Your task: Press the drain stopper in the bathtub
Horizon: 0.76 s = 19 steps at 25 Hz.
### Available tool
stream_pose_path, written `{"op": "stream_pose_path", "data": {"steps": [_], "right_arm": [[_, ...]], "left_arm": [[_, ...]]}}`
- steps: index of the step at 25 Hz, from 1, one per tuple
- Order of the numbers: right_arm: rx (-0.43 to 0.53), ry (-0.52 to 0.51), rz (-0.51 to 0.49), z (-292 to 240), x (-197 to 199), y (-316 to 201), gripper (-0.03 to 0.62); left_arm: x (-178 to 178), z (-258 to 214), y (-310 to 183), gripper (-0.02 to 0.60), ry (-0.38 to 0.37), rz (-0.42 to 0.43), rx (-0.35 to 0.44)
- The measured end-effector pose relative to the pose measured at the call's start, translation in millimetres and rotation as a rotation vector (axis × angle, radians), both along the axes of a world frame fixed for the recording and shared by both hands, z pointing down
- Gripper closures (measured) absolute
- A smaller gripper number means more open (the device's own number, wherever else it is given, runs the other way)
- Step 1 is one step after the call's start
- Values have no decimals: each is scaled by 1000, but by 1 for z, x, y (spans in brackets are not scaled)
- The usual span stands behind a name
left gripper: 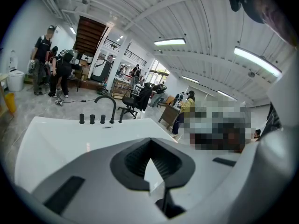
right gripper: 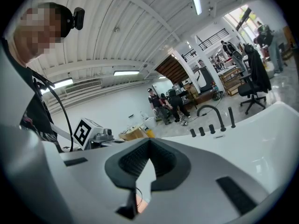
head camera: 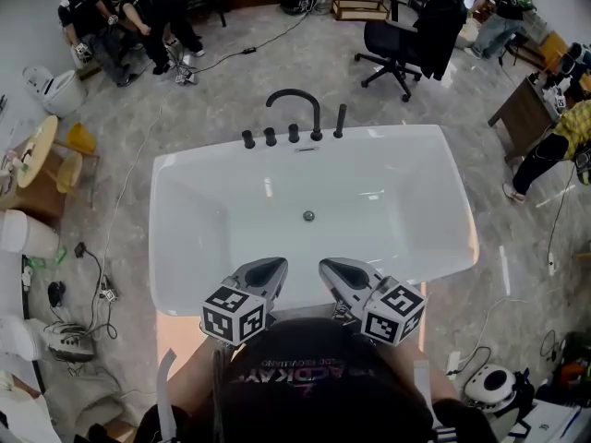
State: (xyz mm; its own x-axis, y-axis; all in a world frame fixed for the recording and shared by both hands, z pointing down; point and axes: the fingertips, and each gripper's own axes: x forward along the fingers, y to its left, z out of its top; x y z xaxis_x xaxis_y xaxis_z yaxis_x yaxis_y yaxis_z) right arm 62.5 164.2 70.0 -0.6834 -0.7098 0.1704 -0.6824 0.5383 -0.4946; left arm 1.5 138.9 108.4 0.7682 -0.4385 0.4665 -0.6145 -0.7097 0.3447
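A white bathtub (head camera: 185,238) fills the middle of the head view. Its small round metal drain stopper (head camera: 308,215) sits on the tub floor toward the far end. My left gripper (head camera: 274,265) and right gripper (head camera: 331,267) hover side by side over the tub's near rim, well short of the stopper. Both have their jaws closed together with nothing between them. The left gripper (left gripper: 150,142) and right gripper (right gripper: 149,142) point level across the tub in their own views. The stopper is hidden in both gripper views.
A black arched faucet (head camera: 295,109) with several black knobs (head camera: 270,137) stands on the tub's far rim. Cables (head camera: 102,266) and toilets (head camera: 54,89) lie left, people (head camera: 129,17) and an office chair (head camera: 406,44) beyond, and a wooden desk (head camera: 524,113) at right.
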Motion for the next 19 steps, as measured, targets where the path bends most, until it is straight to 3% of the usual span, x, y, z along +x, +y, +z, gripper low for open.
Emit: {"op": "stream_pose_path", "data": {"steps": [19], "right_arm": [[2, 2, -5, -3, -2, 0, 583]], "left_arm": [[0, -6, 1, 578, -4, 1, 14]]}}
